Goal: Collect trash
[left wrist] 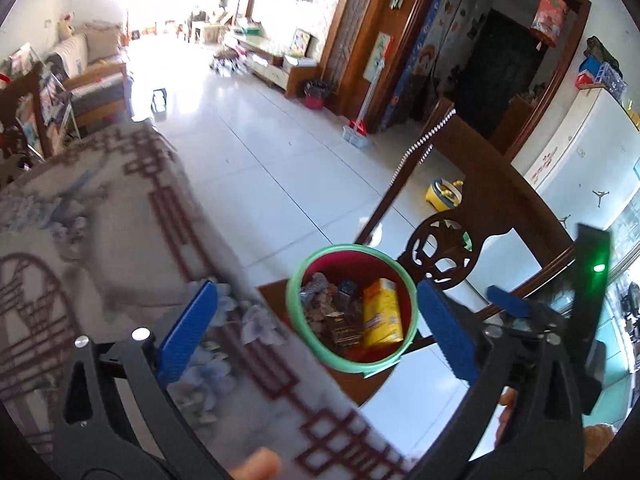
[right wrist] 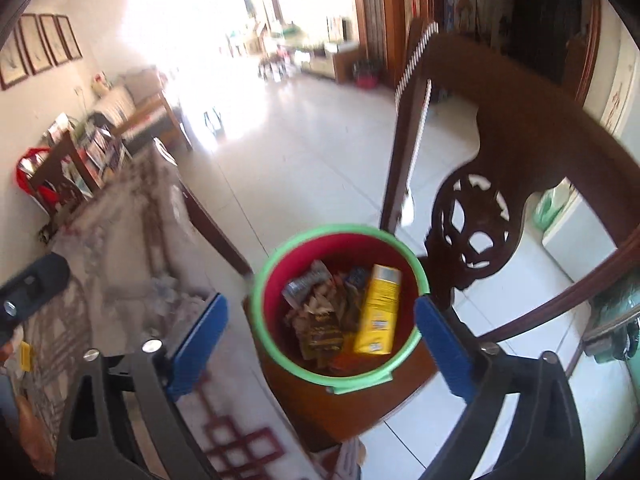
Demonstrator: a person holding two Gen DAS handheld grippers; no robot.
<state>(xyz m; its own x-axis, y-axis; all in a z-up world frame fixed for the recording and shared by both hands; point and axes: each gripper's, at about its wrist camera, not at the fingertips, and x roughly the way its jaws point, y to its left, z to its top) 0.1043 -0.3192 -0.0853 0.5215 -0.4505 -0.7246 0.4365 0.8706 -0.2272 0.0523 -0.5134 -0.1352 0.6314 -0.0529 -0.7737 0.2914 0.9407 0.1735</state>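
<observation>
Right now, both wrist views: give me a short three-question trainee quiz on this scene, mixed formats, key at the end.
1. True or false: the left hand-held gripper is clamped on a piece of trash.
2. Multiple choice: the red bin with the green rim stands on A) the floor, B) the wooden chair seat, C) the tablecloth.
3. Fill in: the largest item lying in the bin is a ____ carton.

Key
1. False. Its jaws stand wide apart with nothing between them; so do those of the right hand-held gripper.
2. B.
3. Yellow.
</observation>
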